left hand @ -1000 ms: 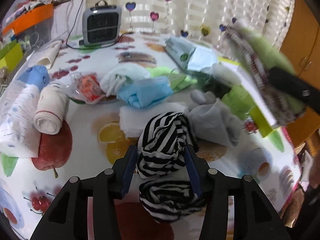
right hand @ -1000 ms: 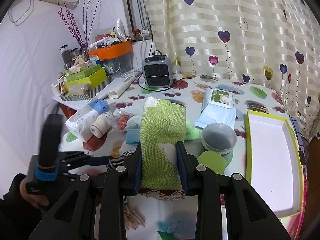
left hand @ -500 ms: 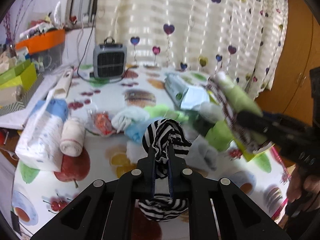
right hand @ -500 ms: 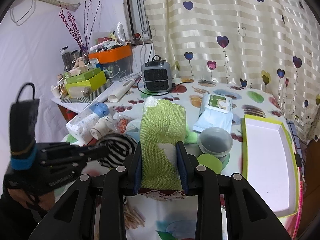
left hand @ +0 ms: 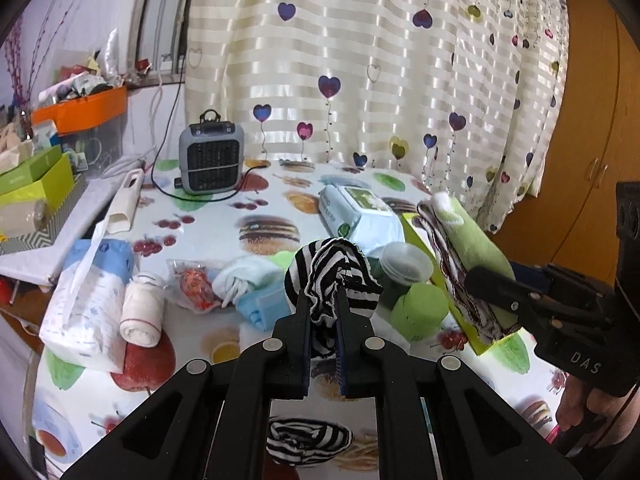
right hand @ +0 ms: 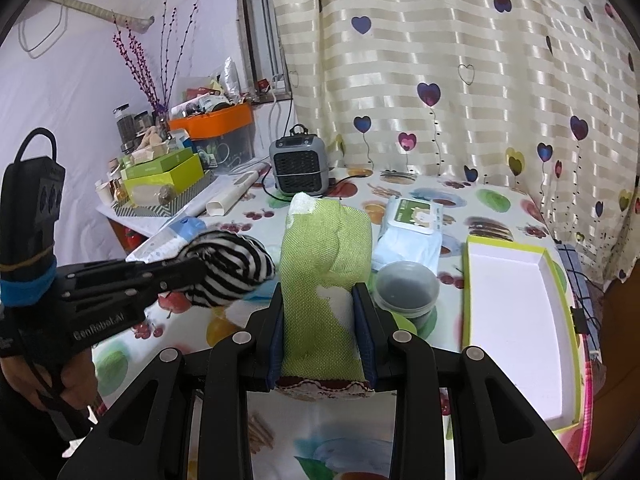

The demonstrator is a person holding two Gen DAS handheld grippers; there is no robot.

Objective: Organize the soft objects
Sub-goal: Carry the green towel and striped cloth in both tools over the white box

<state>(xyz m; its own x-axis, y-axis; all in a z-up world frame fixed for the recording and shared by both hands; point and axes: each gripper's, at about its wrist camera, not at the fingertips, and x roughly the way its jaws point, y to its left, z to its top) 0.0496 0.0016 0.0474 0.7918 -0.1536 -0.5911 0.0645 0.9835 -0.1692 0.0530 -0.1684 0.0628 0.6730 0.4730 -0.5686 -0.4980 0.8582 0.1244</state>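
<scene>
My left gripper (left hand: pixel 323 300) is shut on a black-and-white striped cloth (left hand: pixel 332 270), which bunches above the fingers and hangs below them over the table. The right wrist view shows that striped cloth (right hand: pixel 230 266) held up at the left by the left gripper (right hand: pixel 196 270). My right gripper (right hand: pixel 323 300) is shut on a folded green cloth (right hand: pixel 320 248) with a dark trimmed edge. That green cloth (left hand: pixel 468 248) and the right gripper (left hand: pixel 480 276) appear at the right of the left wrist view, just above the white tray with a green rim (right hand: pixel 516 312).
On the fruit-print tablecloth (left hand: pixel 224 216) lie a rolled white cloth (left hand: pixel 142 312), a tissue pack (left hand: pixel 86 304), a blue cloth (left hand: pixel 264 304), a white cloth (left hand: pixel 244 276), a wipes pack (right hand: pixel 414 224), a lidded tub (right hand: pixel 406 288) and a grey heater (left hand: pixel 210 156). Boxes crowd the left shelf.
The left gripper closed on the striped cloth and lifted it off the table; its view rose and tipped up. The right gripper with the green cloth stayed put.
</scene>
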